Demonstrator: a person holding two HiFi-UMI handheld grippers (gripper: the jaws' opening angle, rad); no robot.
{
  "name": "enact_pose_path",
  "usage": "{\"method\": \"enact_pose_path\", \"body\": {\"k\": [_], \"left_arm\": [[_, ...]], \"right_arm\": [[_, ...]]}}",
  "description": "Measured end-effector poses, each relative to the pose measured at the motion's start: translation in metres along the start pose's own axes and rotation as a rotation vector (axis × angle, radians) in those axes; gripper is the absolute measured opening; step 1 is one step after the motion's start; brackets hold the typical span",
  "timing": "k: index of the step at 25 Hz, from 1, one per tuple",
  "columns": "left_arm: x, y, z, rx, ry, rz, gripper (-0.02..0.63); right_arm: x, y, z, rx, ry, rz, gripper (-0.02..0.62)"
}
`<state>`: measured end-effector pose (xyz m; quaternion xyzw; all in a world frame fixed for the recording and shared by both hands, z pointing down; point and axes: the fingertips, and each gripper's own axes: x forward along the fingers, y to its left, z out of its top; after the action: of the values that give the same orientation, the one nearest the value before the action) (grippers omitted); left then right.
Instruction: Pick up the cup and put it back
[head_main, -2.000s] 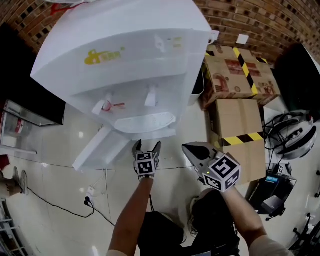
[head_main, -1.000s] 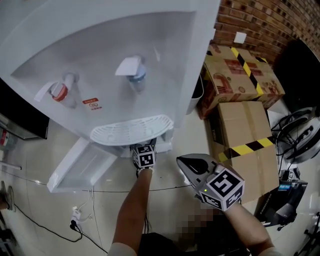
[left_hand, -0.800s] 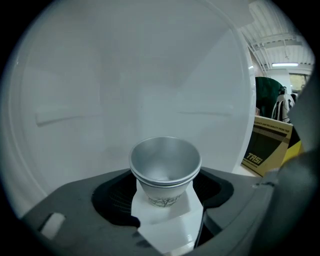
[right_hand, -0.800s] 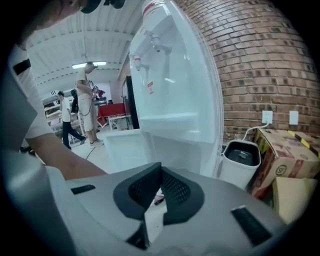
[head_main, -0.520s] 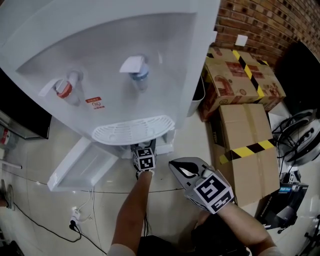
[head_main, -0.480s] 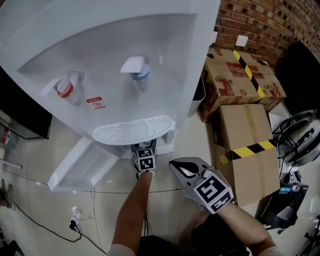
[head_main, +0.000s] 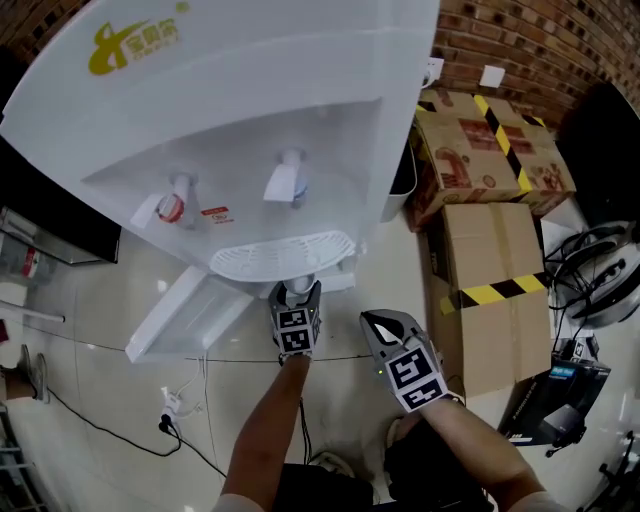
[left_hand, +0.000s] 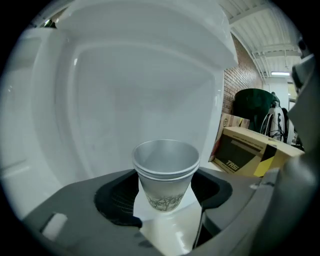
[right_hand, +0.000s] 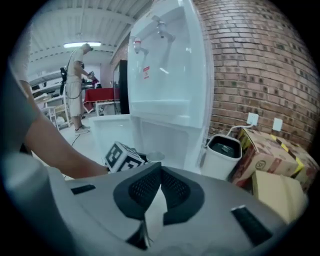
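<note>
Left gripper (left_hand: 165, 194) jaws just closing in, pads clamped on upright paper cup (left_hand: 166, 172), cup foot hidden behind gripper body, rim doubled, one cup or two unclear, near water dispenser (head_main: 230, 130) drip tray (head_main: 285, 257), right gripper (right_hand: 159, 172) pinched together, empty.

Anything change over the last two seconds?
The left gripper reached in under the drip tray of the white water dispenser, its jaws have just been closing, and it has drawn back holding a patterned white paper cup. The right gripper stays shut and empty.
</note>
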<state>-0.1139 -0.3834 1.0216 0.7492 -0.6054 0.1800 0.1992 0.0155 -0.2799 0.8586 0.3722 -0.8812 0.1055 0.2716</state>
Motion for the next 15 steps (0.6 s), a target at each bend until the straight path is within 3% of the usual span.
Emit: {"method": "enact_pose_path", "body": {"k": [8,15], "left_arm": [[-0.173,-0.015,0.068,0.026,0.063,0.004,0.334],[-0.343,-0.026,0.165,-0.043,0.088,0.018,0.333]], "right_arm": [[-0.075,-0.027,-0.007,0.058,0.085,-0.150,0.012],[-0.202,-0.018,0.107,0.141,0.113,-0.189,0.012]]}}
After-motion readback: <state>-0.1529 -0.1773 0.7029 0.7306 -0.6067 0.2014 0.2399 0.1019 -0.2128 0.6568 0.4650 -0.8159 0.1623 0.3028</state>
